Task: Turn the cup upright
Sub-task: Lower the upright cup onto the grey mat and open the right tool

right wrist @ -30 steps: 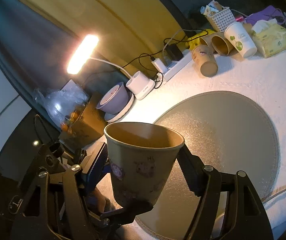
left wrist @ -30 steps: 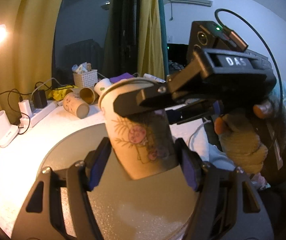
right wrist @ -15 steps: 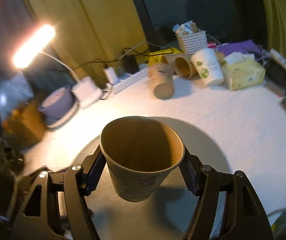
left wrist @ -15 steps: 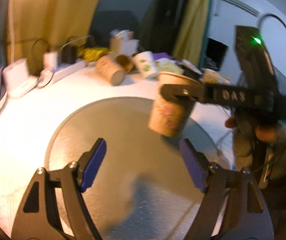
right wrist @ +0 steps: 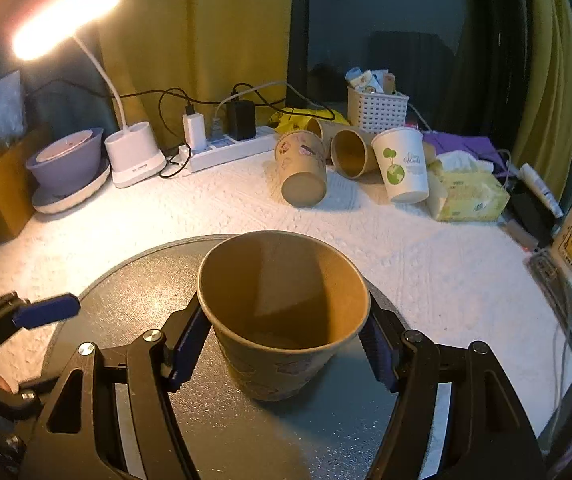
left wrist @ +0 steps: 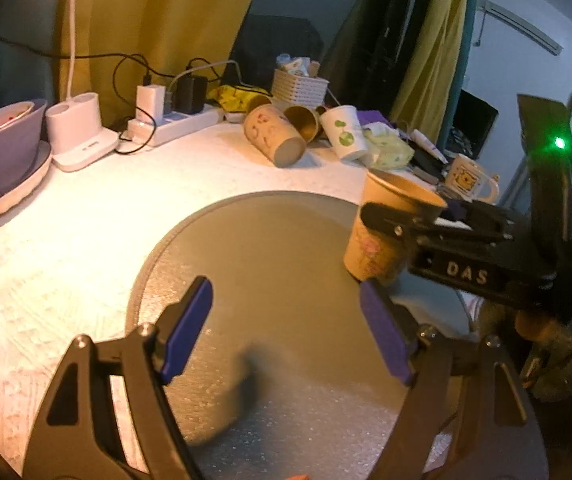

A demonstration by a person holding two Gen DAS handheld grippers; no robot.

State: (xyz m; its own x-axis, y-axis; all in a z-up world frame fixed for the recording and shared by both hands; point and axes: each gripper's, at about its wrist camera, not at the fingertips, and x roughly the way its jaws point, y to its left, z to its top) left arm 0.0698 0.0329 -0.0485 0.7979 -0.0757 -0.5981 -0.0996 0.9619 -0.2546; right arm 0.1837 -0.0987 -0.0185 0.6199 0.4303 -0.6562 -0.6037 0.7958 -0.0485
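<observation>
Left gripper released cup, seemingly lowered.

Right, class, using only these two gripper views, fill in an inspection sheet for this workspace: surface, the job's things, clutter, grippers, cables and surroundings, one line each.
Surface: white textured table with a round grey mat in front.
Job's things: brown paper cup upright, mouth up, over the mat; whether its base touches cannot be told.
Clutter: tipped paper cups, white basket, tissue pack, purple bowl, mug.
Grippers: right gripper shut on the cup; left gripper open, holding nothing.
Cables: power strip with chargers and black leads by the curtain.
Surroundings: lit desk lamp, yellow curtain, dim room.
</observation>
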